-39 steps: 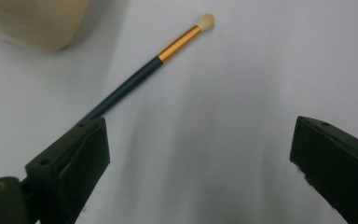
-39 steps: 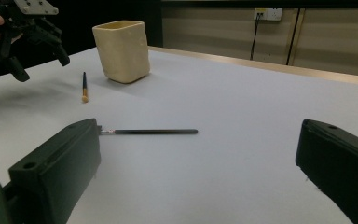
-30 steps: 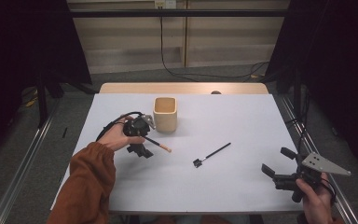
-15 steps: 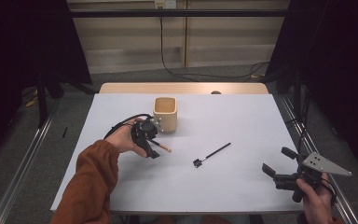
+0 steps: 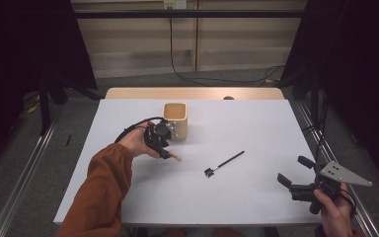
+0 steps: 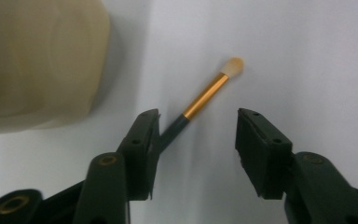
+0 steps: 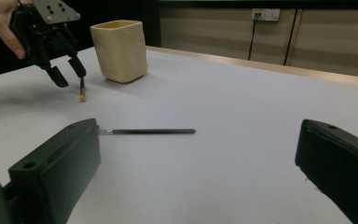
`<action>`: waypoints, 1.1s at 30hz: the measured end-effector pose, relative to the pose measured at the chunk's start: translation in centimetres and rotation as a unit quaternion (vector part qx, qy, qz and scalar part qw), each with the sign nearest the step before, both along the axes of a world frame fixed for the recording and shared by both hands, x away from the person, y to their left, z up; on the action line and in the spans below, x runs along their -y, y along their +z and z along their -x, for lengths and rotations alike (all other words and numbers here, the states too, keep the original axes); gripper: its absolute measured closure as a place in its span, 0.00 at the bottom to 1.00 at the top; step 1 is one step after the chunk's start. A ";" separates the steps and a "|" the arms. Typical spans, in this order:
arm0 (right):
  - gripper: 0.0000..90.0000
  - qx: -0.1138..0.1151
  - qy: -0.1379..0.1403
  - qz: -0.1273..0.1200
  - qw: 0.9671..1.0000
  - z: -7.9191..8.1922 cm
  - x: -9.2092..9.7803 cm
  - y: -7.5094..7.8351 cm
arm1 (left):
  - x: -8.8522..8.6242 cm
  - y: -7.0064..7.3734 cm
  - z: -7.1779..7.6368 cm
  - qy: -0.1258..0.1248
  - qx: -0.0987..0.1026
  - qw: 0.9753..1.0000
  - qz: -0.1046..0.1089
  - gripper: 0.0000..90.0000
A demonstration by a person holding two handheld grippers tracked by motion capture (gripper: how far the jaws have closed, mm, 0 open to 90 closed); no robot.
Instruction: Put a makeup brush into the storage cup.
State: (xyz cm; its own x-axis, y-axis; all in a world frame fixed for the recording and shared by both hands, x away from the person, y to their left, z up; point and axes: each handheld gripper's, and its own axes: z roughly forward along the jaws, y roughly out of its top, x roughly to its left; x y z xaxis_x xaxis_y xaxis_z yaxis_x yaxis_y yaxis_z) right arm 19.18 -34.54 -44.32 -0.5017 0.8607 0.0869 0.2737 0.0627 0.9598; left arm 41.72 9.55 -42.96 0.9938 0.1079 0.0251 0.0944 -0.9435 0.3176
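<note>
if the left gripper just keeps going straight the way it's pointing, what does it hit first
Most likely the small brush lying just ahead of the open left gripper, then the white table. The cup sits off to one side.

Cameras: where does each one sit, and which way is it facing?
High view: above the near side, looking forward and down at the table; sleeve, both hands.
Left gripper view: on the left claw, facing down at the gold-banded brush.
Right gripper view: on the right claw, low across the table.
Shared: the cream cup.

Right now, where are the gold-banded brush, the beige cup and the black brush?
gold-banded brush [image 6: 205,96]: left gripper view, gold ferrule.
beige cup [image 5: 175,120]: high view, front wall.
black brush [image 7: 149,131]: right gripper view, mid-handle.
</note>
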 end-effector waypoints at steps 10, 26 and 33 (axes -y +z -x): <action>0.00 -0.001 0.005 0.001 1.000 0.0 -0.1 0.0 | 0.7 -1.4 -0.4 -0.010 -0.002 0.999 -0.030 0.67; 0.00 -0.005 0.008 0.001 1.000 0.0 -0.2 -0.1 | 1.0 -1.9 -0.5 -0.010 -0.048 0.998 -0.036 0.91; 0.00 -0.005 0.009 0.003 1.000 0.0 -0.2 -0.1 | 1.2 -1.9 -0.5 0.014 -0.052 0.998 -0.040 0.93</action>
